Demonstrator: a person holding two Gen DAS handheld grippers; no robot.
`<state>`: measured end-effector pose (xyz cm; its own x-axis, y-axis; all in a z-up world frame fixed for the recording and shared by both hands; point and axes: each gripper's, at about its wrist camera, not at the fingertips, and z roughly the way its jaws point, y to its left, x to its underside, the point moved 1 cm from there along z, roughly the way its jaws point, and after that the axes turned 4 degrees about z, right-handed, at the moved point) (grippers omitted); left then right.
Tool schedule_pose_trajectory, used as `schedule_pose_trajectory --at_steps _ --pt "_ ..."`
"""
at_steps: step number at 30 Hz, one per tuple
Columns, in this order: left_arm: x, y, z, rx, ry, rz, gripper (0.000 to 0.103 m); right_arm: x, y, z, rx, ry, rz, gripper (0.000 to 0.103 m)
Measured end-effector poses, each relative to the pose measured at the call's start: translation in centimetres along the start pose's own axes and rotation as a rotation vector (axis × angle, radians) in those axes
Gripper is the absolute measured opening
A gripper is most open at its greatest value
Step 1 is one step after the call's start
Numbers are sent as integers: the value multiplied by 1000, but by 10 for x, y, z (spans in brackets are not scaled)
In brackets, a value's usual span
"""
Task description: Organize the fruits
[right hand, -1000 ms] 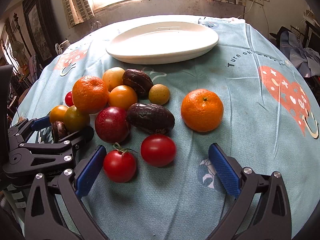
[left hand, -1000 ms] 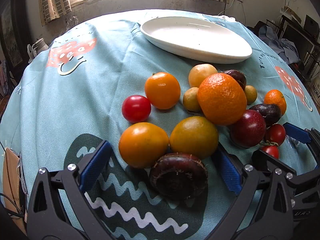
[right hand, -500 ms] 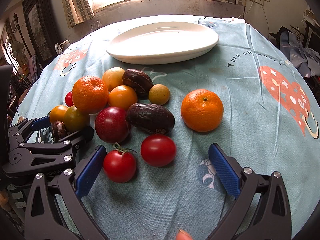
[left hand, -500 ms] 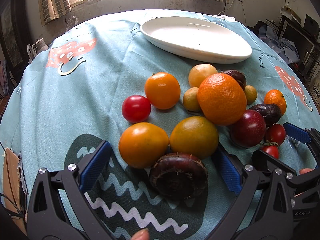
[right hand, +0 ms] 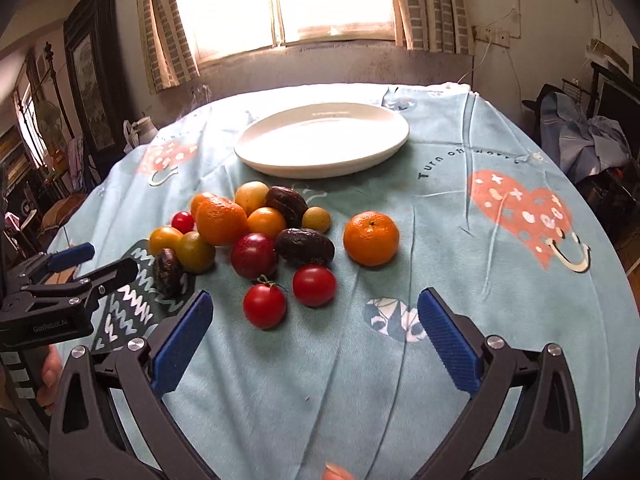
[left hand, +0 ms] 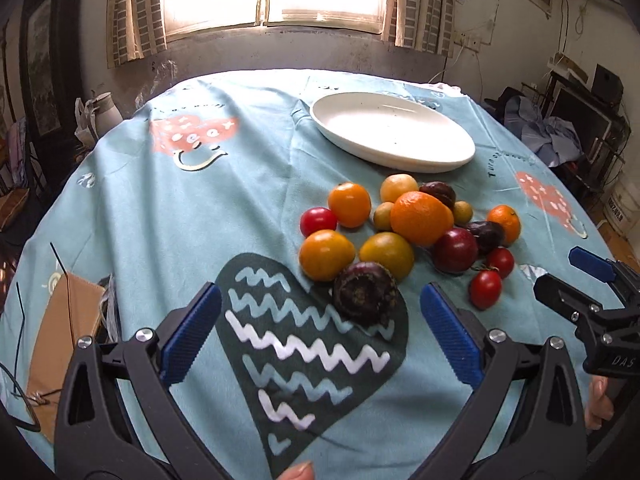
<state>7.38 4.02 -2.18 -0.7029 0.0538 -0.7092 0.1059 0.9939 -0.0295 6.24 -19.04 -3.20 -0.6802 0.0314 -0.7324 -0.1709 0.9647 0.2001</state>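
Observation:
A pile of fruit lies on the blue tablecloth: oranges [left hand: 421, 217], yellow-orange fruits [left hand: 326, 255], dark passion fruits [left hand: 366, 293], a red plum [right hand: 253, 255] and cherry tomatoes [right hand: 264, 305]. One orange [right hand: 371, 237] sits apart on the right. An empty white plate [right hand: 322, 140] stands behind the pile and also shows in the left wrist view [left hand: 392, 132]. My left gripper [left hand: 320, 332] is open and empty, just short of the dark fruit. My right gripper [right hand: 314, 336] is open and empty, short of the tomatoes.
The round table's edge curves close on all sides. A cardboard piece [left hand: 64, 344] lies at the left edge. A window and wall stand behind the table. Furniture and clothes [right hand: 580, 140] crowd the right side.
Both grippers have pulled back and risen from the fruit pile, so more of the table and room shows. The fruits have not moved.

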Motion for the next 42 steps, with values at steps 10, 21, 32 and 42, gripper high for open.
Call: schedule_pose_trajectory --at_steps 10,21,32,42 --pt "23 21 -32 -30 -57 -3 101 9 -8 -19 -57 -18 61 102" --pt "2 -17 -31 -26 -84 43 101 1 1 -21 14 -72 23 102" --pt "-14 -37 1 -69 -80 102 101 -10 -7 0 21 -84 48 102" --pt "-8 -45 -7 -86 -126 142 101 -9 -6 -3 22 -114 50 102"
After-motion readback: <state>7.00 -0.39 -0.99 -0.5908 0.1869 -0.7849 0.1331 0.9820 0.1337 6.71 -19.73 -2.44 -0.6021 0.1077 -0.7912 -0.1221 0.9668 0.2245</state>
